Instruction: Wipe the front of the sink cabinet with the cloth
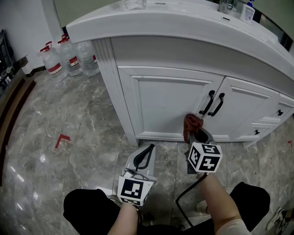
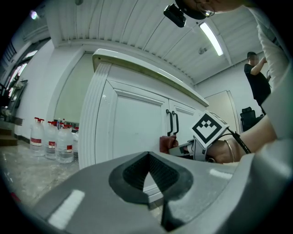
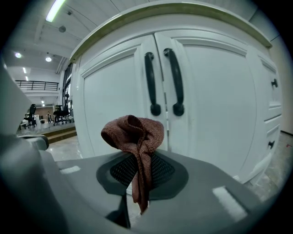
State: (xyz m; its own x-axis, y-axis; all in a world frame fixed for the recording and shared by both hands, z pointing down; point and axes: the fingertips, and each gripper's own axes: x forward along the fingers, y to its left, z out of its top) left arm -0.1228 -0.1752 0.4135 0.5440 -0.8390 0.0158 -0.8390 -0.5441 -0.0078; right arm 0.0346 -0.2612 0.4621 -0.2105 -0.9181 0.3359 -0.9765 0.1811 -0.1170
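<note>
Floor [image 1: 82, 137] is showing as glossy grey marbled tile, with a red corner-shaped tape mark [image 1: 61, 139] lying on it well left of the work. I am facing a white sink cabinet [image 1: 170, 105] whose curved front is sitting under a pale countertop [image 1: 183, 23]. Two panelled doors are meeting at a pair of dark upright handles [image 1: 213, 103], and small dark knobs [image 1: 279, 112] are showing on the drawers at far right. Clear water bottles [image 1: 69, 57] with red caps are standing on the floor by the cabinet's left end. In the left gripper view a white slatted ceiling [image 2: 137, 27] is running overhead with a strip light [image 2: 211, 39], and a person [image 2: 256, 77] in dark clothes is standing far off at right. The right gripper [image 1: 195, 134] is clamping the rust-brown cloth [image 1: 192, 123] between its jaws, bunched above them with a tail hanging down. The cloth is sitting low on the left door, just below the handles; it is probably touching the panel, but the angle is leaving that unsettled. The left gripper [image 1: 146, 153] is hanging back to the left, apart from the cabinet, jaws together with nothing between them. Writing: the bottles are carrying red labels and a bottle [image 1: 248, 10] on the countertop a blue one, all too small to read. Only black-and-white square patterns are showing on the marker cubes [image 1: 205, 157].
</note>
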